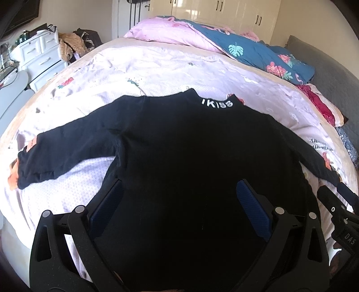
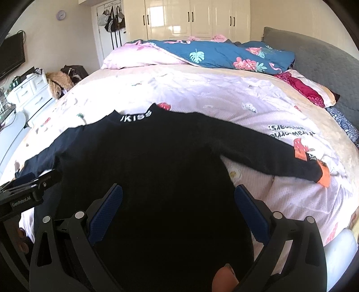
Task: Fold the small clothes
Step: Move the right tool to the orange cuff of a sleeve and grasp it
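A small black long-sleeved top (image 1: 179, 143) lies spread flat on the bed (image 1: 157, 67) in front of me, its collar pointing away and carrying white letters that read "KISS" (image 1: 217, 102). Both sleeves reach out sideways over the pale printed cover: the left sleeve (image 1: 62, 150) ends near an orange patch at the bed's edge, and the right sleeve (image 2: 269, 155) ends in a cuff with an orange tab. My left gripper (image 1: 179, 197) hovers low over the lower body of the top with its blue-padded fingers (image 1: 110, 202) spread wide apart, nothing between them but the dark cloth beneath. My right gripper (image 2: 178, 200) sits beside it over the same hem region, its fingers (image 2: 252, 206) equally wide apart and gripping nothing; whether either pair touches the fabric I cannot tell. Each gripper shows at the edge of the other's view. At the far end of the bed lie a bunched pink quilt (image 2: 139, 56) and a blue floral quilt (image 2: 224, 56), with a cream wardrobe (image 2: 190, 20) behind them. A grey headboard (image 2: 314, 58) runs along the right, and a white drawer unit (image 1: 40, 56) stands off the left side.
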